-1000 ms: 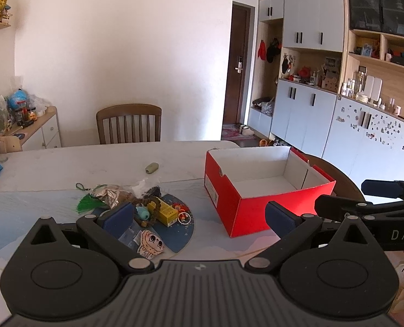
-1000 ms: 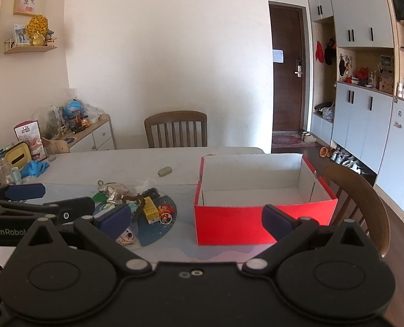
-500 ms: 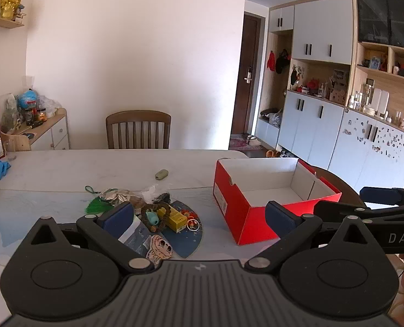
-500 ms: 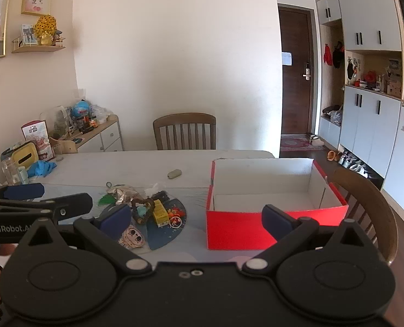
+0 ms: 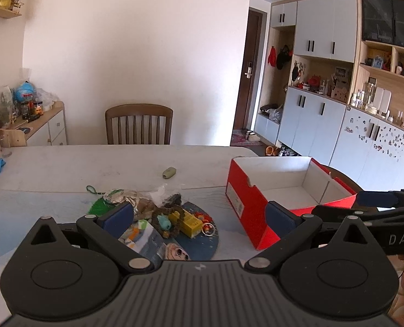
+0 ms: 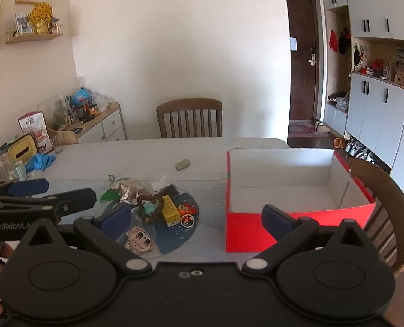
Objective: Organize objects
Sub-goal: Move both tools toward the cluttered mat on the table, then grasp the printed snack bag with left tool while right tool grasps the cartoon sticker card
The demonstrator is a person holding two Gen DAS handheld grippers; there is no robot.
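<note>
An open, empty red shoebox (image 5: 240, 199) (image 6: 256, 231) stands on the right of the white table (image 5: 92, 163). Left of it lies a pile of small things: a yellow box (image 5: 189, 220) (image 6: 169, 210), a bead bracelet with a teal charm (image 5: 163, 222) (image 6: 148, 207), a key ring (image 6: 186, 220), a cartoon-face sticker (image 5: 176, 253) (image 6: 139, 241), foil wrappers (image 5: 122, 194) and a green tassel (image 5: 98, 205). My left gripper (image 5: 199, 216) is open and empty, above the near table edge. My right gripper (image 6: 196, 216) is open and empty beside it.
A grey-green eraser-like object (image 5: 169, 172) lies alone toward the far side. A wooden chair (image 5: 138, 124) stands behind the table, another (image 6: 387, 207) at its right. A blue cloth (image 6: 39, 161), jars and a sideboard (image 6: 98, 128) are at the left.
Both grippers have drawn back and tilted up slightly; the pile and box sit a little further right and lower in the left view. Nothing on the table moved.
</note>
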